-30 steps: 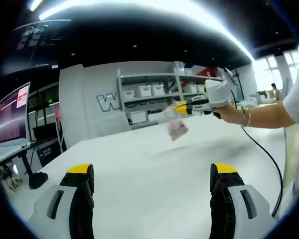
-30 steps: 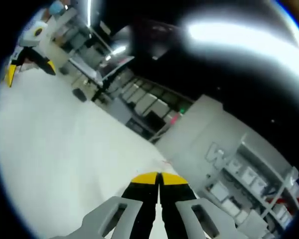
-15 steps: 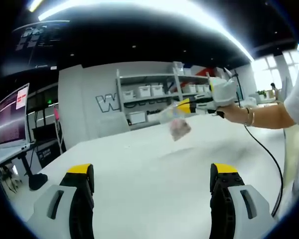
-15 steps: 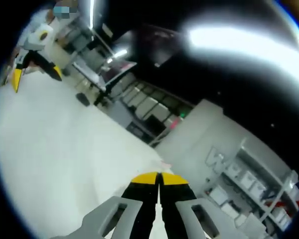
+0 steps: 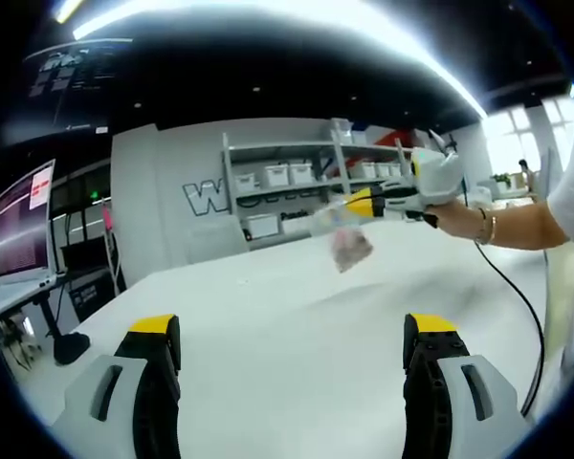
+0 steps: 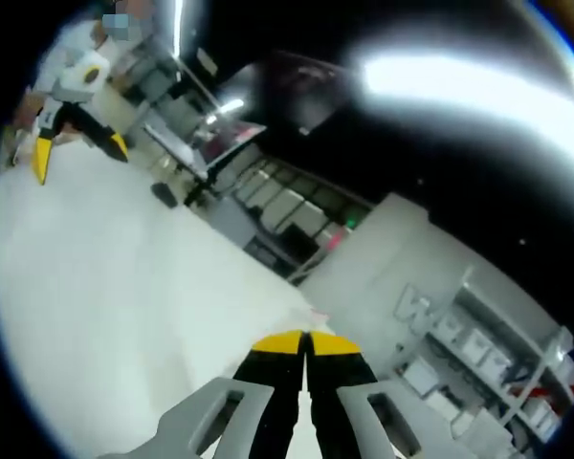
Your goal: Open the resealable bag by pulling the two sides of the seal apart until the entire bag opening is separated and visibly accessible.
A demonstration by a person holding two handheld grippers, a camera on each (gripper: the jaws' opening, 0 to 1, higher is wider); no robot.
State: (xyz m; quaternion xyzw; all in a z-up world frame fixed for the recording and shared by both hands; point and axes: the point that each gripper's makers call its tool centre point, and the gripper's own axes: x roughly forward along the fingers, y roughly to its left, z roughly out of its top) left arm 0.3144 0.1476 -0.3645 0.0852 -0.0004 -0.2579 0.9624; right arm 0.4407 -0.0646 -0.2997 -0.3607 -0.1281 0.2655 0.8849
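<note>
A clear resealable bag [image 5: 348,246] with pinkish contents hangs in the air over the white table [image 5: 268,306]. It dangles from my right gripper [image 5: 347,208], which comes in from the right in the left gripper view, held by a hand. In the right gripper view that gripper's jaws [image 6: 306,342] are pressed together, and a sliver of the bag [image 6: 318,315] peeks past the tips. My left gripper [image 5: 292,330] stands wide open, low over the table and well short of the bag. It also appears far off in the right gripper view, the left gripper [image 6: 79,153] with spread jaws.
A shelf with white bins [image 5: 287,177] lines the grey wall behind the table. A monitor [image 5: 24,225] stands at the left. A black cable [image 5: 517,306] hangs from the person's forearm [image 5: 517,225] at the right.
The right gripper has carried the bag a little to the right in the left gripper view. The left gripper has stayed still and open.
</note>
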